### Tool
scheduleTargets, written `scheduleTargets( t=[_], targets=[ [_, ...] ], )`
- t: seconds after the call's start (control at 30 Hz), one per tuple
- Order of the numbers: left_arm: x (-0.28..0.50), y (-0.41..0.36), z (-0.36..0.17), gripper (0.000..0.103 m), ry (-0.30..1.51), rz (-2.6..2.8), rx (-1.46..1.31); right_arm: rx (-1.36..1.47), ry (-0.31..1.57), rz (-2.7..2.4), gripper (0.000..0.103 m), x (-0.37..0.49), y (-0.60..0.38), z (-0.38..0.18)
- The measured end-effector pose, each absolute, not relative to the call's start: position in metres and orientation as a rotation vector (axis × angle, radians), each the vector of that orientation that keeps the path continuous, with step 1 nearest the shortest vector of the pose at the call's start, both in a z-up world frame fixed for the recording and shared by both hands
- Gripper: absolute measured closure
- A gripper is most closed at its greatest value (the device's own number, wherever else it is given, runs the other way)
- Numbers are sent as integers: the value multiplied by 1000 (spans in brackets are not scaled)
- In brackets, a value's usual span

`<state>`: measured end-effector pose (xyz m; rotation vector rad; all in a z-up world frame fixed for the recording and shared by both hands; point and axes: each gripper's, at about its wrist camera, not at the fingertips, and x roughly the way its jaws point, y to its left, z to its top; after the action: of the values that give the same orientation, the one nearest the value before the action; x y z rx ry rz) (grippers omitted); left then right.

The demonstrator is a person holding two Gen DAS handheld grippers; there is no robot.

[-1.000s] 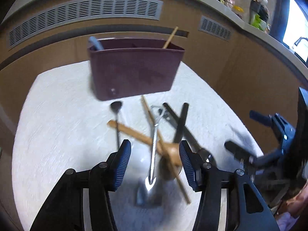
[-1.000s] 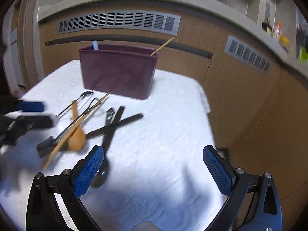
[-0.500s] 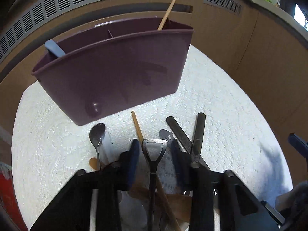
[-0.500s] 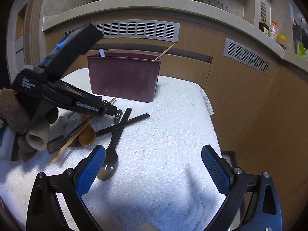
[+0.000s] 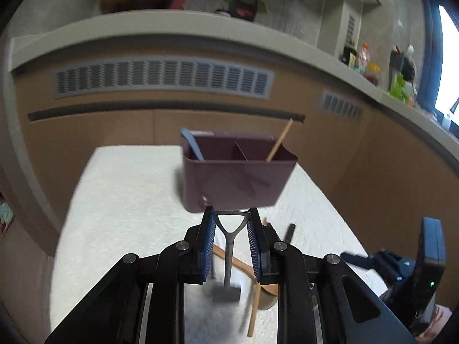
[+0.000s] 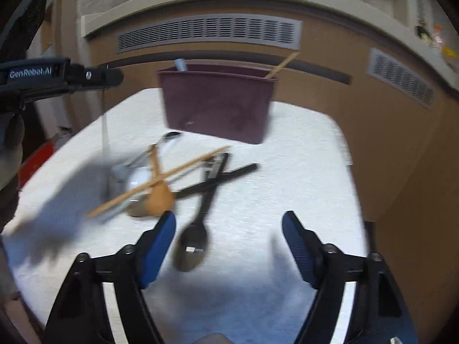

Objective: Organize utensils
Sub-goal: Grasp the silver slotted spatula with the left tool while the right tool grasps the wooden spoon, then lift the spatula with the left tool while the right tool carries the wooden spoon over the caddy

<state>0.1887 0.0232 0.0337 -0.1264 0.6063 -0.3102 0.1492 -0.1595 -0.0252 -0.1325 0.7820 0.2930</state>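
Note:
My left gripper (image 5: 231, 215) is shut on the triangular handle loop of a grey metal spatula (image 5: 228, 246), which hangs blade-down above the white cloth. In the right wrist view the spatula (image 6: 105, 132) dangles from the left gripper (image 6: 110, 76) at the upper left. A maroon organizer (image 5: 238, 180) stands behind, holding a blue utensil (image 5: 192, 143) and a wooden stick (image 5: 279, 140). My right gripper (image 6: 229, 229) is closing low over the cloth. A black spoon (image 6: 192, 246) lies on the cloth between its fingers, which do not touch it.
On the white lace cloth (image 6: 287, 189) lies a crossed heap: a wooden spoon (image 6: 159, 195), a chopstick (image 6: 178, 172), black-handled utensils (image 6: 226, 176) and a metal spoon (image 6: 169, 137). A brown cabinet wall with vents (image 6: 206, 33) runs behind the table. The table edge drops off at the right.
The left gripper closed on the spatula's handle and lifted it off the heap. The right gripper's jaws narrowed and it tipped down toward the black spoon.

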Motion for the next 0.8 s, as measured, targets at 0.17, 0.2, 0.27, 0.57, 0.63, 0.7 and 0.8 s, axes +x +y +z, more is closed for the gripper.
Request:
scheduleTargets(
  t=[0.17,0.2,0.27,0.57,0.63,0.7,0.8],
  targets=[
    [182,45,37,80,579,-300,-186,-150,808,412,52,158,-128,-24],
    [183,49,36,80,577,-299,-197,-167,811,413,52,161,-122,-26],
    [184,53,35,80,577,-304,-216,-199,834,428,55,169,-109,-31],
    [180,60,33,80,585,-331,-234,-311,873,419,75,176,-92,-39],
    [178,59,34,80,582,-335,-235,-338,815,393,75,168,-95,-22],
    [177,59,35,80,578,-340,-239,-337,759,364,75,160,-103,-1],
    [173,57,38,80,572,-347,-241,-288,683,320,75,155,-120,37]
  ],
)
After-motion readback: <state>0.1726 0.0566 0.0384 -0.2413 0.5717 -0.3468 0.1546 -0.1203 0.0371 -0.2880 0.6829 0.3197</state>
